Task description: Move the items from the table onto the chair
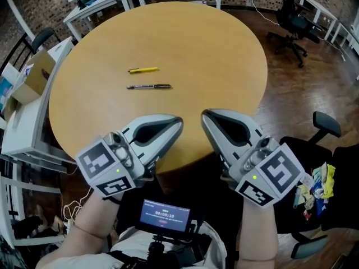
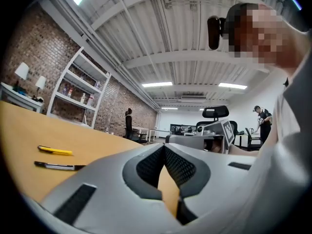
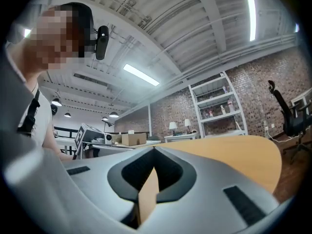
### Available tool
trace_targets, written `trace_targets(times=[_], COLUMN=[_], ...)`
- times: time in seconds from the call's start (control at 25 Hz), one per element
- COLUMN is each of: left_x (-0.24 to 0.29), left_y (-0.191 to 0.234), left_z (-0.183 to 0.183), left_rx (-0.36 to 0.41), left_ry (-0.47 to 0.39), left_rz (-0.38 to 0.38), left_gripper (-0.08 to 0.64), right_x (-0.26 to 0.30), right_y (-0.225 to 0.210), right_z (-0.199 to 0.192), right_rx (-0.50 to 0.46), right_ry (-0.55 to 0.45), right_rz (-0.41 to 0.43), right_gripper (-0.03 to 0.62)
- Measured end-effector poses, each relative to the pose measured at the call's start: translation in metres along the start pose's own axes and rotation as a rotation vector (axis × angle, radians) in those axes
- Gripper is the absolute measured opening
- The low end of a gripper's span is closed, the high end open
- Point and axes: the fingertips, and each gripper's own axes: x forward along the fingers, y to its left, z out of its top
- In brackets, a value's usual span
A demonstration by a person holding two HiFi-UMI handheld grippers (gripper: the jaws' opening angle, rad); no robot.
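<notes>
Yellow pen (image 1: 143,70) and black pen (image 1: 149,87) lying parallel mid-table (image 1: 213,55), well beyond my claws, left gripper (image 1: 177,122) and right gripper (image 1: 206,115) both closed tip to tip on nothing, above the near edge, chair (image 1: 327,123) near right

I count one table (image 1: 213,49), carrying one yellow pen (image 1: 143,70) and, at its 6 o'clock, one black pen (image 1: 149,87).

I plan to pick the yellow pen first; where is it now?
In the head view the yellow pen lies left of centre on the round table, just beyond the black pen and apart from it.
</notes>
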Motion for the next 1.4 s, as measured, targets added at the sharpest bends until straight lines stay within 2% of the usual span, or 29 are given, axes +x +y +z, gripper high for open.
trace_targets(times=[0.16, 0.48, 0.64, 1.0, 1.2, 1.4], left_x=[-0.027, -0.097, -0.122, -0.137, -0.118, -0.119], left_y=[0.019, 0.074, 0.09, 0.109, 0.113, 0.122], left_z=[0.0, 0.007, 0.008, 0.006, 0.001, -0.009], left_rx=[-0.015, 0.054, 0.06, 0.072, 0.075, 0.054], left_ry=[0.016, 0.009, 0.004, 0.025, 0.06, 0.097], left_rz=[0.04, 0.221, 0.269, 0.339, 0.29, 0.308], left_gripper=[0.018, 0.018, 0.018, 0.018, 0.018, 0.019], right_x=[0.035, 0.1, 0.123, 0.148, 0.155, 0.161], right_y=[0.014, 0.045, 0.061, 0.081, 0.081, 0.081], right_z=[-0.006, -0.015, -0.018, -0.024, -0.029, -0.04], right_rx=[0.009, 0.012, 0.005, 0.006, 0.004, 0.017], right_ry=[0.009, 0.036, 0.047, 0.075, 0.111, 0.15], right_rz=[0.057, 0.146, 0.183, 0.23, 0.211, 0.194], right_gripper=[0.002, 0.002, 0.002, 0.002, 0.002, 0.002])
